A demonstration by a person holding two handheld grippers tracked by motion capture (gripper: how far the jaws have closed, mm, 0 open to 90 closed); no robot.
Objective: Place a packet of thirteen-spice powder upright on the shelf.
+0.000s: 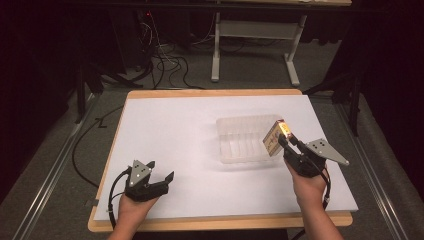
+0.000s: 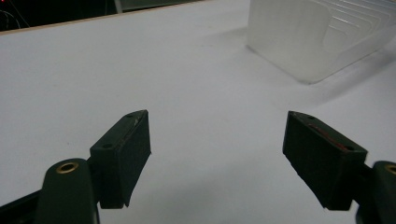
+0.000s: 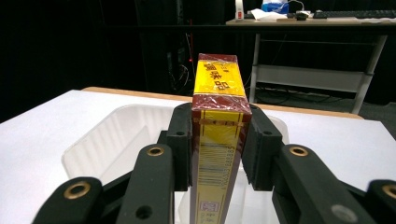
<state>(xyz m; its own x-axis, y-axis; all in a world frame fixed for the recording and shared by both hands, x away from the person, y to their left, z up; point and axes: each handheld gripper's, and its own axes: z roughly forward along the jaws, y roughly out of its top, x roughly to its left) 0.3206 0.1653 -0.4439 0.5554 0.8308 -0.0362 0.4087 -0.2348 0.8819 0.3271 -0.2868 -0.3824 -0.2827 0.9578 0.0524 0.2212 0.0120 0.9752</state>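
While the right gripper [image 1: 289,143] clamps the yellow-and-maroon cardboard box [image 3: 218,140] — long axis upright — over the clear plastic tray [image 1: 240,142], the left gripper [image 2: 217,161] rests agape, far off.

We record a lab: black curtains, tangled floor cables [image 1: 167,62] and a white-legged metal bench [image 3: 308,70] beyond the right gripper's jaws.
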